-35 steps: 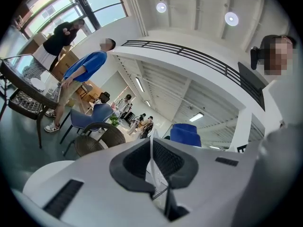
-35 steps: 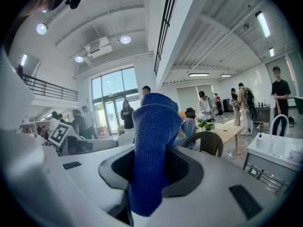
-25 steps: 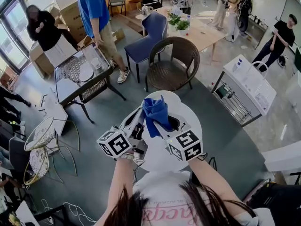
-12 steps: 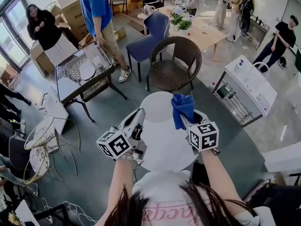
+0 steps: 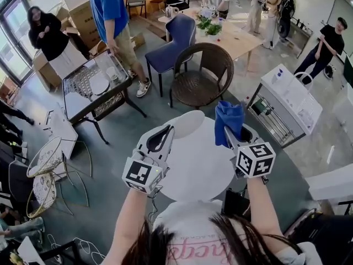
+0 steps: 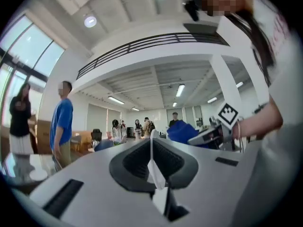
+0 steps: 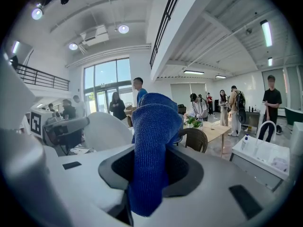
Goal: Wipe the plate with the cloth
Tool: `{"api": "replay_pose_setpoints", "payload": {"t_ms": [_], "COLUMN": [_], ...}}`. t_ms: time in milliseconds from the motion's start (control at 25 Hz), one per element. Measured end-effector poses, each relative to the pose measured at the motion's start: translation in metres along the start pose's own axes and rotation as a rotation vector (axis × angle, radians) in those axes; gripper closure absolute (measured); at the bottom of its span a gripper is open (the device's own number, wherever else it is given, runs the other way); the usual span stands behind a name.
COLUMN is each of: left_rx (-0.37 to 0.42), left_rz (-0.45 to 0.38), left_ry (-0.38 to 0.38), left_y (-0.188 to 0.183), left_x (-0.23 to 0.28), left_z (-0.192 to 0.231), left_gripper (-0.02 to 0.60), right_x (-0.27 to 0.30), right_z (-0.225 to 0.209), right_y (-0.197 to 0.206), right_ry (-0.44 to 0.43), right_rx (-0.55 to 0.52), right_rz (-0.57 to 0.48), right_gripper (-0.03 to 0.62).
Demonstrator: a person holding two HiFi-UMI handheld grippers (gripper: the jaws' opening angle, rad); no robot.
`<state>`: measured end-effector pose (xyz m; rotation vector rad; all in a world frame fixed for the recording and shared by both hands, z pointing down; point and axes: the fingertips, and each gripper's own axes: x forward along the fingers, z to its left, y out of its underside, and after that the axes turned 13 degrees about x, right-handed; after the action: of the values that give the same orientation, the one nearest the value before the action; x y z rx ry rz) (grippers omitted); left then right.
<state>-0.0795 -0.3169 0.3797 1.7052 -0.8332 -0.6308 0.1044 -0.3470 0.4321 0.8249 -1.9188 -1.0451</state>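
Left claw (image 5: 161,138) clamped shut on left rim of round white plate (image 5: 198,164), held mid-air | right claw (image 5: 234,139) pinching blue microfibre cloth (image 5: 229,119) just beside plate's far-right edge | risk: I judge thin rim-grip may let plate pivot or slip under wiping pressure.

head camera steeply down; gripper cameras close along jaws; plate (image 5: 198,164) common to all

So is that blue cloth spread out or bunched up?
Bunched up. The blue cloth stands as a thick wad pinched between the jaws of the right gripper, with none of it laid flat.
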Motion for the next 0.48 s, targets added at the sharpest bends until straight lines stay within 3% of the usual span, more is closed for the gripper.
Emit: {"api": "replay_pose_setpoints", "payload": {"t_ms": [160, 280, 480], "left_rx": [0.373, 0.573, 0.942], "left_rz": [0.021, 0.036, -0.028], "left_ry": [0.002, 0.005, 0.020], "left_y": [-0.012, -0.009, -0.010], "left_x": [-0.002, -0.004, -0.005], "left_z": [-0.010, -0.023, -0.043], "left_gripper": [0.561, 0.561, 0.561], "right_x": [-0.009, -0.013, -0.014], "right_z": [0.008, 0.018, 0.035], "right_y": [-0.020, -0.028, -0.038], "right_ry": [-0.022, -0.060, -0.160], "right_rx": [-0.021, -0.038, -0.113], "right_rz": [-0.043, -0.056, -0.046], "right_gripper": [0.462, 0.462, 0.462]}}
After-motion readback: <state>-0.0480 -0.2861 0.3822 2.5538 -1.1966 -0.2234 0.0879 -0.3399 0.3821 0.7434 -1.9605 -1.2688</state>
